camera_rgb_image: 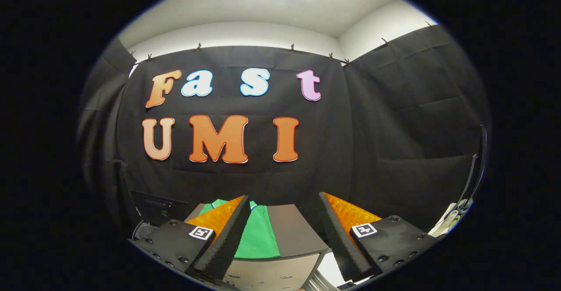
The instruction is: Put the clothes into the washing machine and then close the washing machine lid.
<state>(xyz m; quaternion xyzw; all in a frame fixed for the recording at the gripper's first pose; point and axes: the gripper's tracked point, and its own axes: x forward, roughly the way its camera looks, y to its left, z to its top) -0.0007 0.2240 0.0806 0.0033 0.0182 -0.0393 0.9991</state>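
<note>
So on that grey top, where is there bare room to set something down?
The tool is open, holding nothing. Beyond its fingers, the grey top is bare from the green garment's edge across to its far corner. The other part, under the garment, is taken.

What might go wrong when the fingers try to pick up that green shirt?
1. The folded green cloth shirt lies flat on the grey box-shaped machine top, so the open gripper, its fingers spread wide, may pinch only a thin layer and let it slip.
2. The shirt sits nearer one finger, so closing off-centre might push it aside.
3. It lies near the front edge and could slide off.
</note>
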